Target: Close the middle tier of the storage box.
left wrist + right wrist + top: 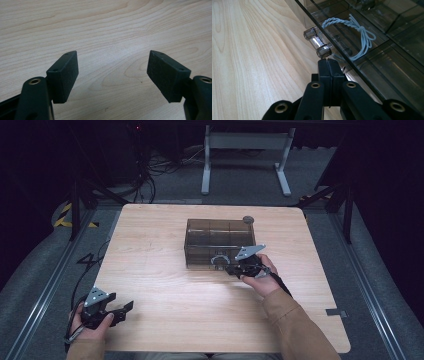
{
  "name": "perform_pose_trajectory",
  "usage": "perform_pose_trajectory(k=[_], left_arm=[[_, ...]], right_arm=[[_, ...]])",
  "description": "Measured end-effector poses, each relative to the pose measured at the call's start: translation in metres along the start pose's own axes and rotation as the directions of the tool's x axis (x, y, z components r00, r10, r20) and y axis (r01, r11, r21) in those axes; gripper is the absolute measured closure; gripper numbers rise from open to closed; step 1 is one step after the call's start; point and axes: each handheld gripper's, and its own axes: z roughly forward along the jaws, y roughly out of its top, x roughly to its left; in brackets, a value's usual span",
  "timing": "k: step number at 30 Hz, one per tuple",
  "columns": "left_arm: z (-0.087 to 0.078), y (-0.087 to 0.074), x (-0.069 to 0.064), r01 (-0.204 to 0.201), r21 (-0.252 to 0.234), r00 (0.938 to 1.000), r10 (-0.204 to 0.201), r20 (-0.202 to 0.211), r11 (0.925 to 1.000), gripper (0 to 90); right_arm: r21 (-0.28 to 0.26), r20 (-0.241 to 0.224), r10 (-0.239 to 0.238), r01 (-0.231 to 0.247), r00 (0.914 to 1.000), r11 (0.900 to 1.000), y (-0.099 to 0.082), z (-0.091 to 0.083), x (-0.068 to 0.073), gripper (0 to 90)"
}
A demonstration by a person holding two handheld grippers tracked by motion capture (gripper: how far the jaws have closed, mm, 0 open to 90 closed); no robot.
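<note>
A smoky, see-through compartment box [220, 240] stands at the middle of the wooden table [165, 285]. On its near wall there is a clear plastic latch [317, 42], and a pale blue twisted cord [354, 27] lies inside under the lid. My right gripper [328, 61] is shut, with nothing visible between its jaws. Its tips sit just short of the latch, at the box's front edge [227, 268]. My left gripper [125, 309] rests near the table's front left corner. It is open over bare wood [113, 53] and holds nothing.
A small dark round knob [248, 219] sits at the box's far right corner. Beyond the table stand a white desk frame [245, 150] and loose cables [150, 170] on the grey floor. Dark curtains close off both sides.
</note>
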Motion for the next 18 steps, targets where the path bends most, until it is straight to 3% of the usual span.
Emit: perform_pose_trajectory(k=[18], left_arm=[[0.000, 0.000, 0.000, -0.001, -0.001, 1.0000, 0.001, 0.002, 1.0000, 26.2]], right_arm=[[0.010, 0.040, 0.006, -0.006, 0.9992, 0.9999, 0.005, 0.003, -0.011, 90.0]])
